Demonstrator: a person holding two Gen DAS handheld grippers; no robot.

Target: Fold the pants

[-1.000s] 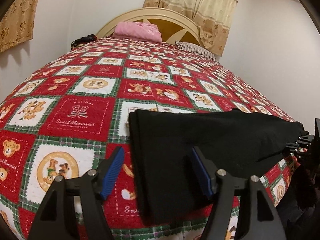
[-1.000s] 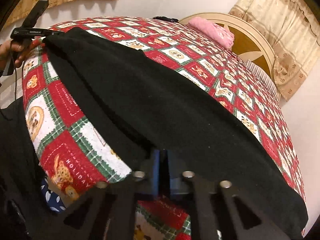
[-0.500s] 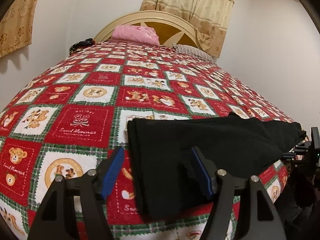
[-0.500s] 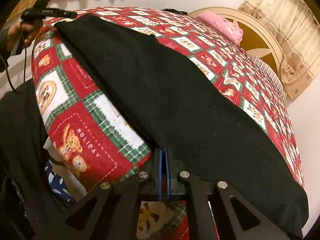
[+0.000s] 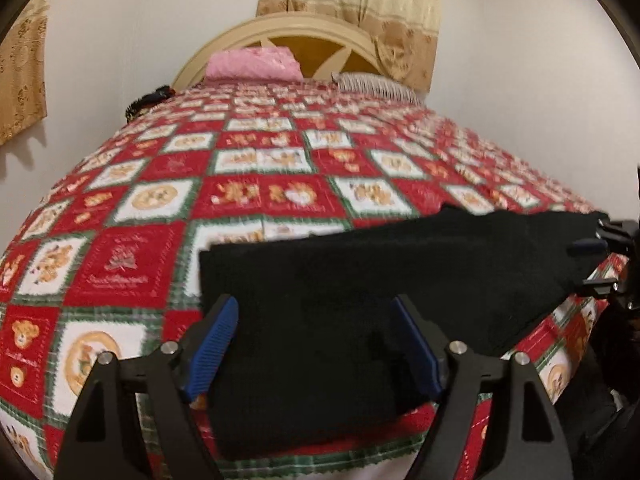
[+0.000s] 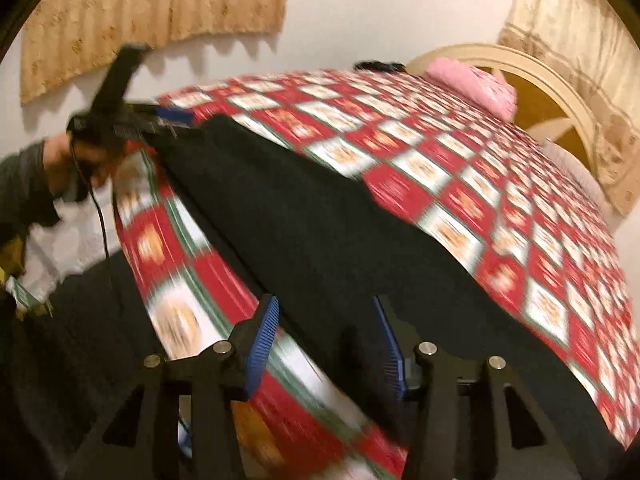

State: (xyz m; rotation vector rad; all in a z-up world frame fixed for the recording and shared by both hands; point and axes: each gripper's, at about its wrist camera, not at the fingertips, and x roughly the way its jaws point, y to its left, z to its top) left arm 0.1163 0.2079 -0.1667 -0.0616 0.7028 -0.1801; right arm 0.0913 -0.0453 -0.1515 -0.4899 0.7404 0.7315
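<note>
The black pants (image 5: 360,300) lie flat in a long folded strip along the near edge of the bed; they also show in the right wrist view (image 6: 320,232). My left gripper (image 5: 316,344) is open, its blue pads on either side of the pants' left end, low over the cloth. My right gripper (image 6: 326,336) is open at the pants' other end, holding nothing. The right gripper also shows at the right edge of the left wrist view (image 5: 600,264); the left one shows far left in the right wrist view (image 6: 160,118).
The bed has a red, white and green teddy-bear quilt (image 5: 256,196). A pink pillow (image 5: 252,65) and a striped pillow (image 5: 376,84) lie by the cream headboard (image 5: 280,28). A dark object (image 5: 148,100) sits at the far left bed corner. White walls and curtains surround the bed.
My right gripper was shut on the pants' edge and has opened and let go. The pants have settled lower and flatter on the bed. My left gripper stays open.
</note>
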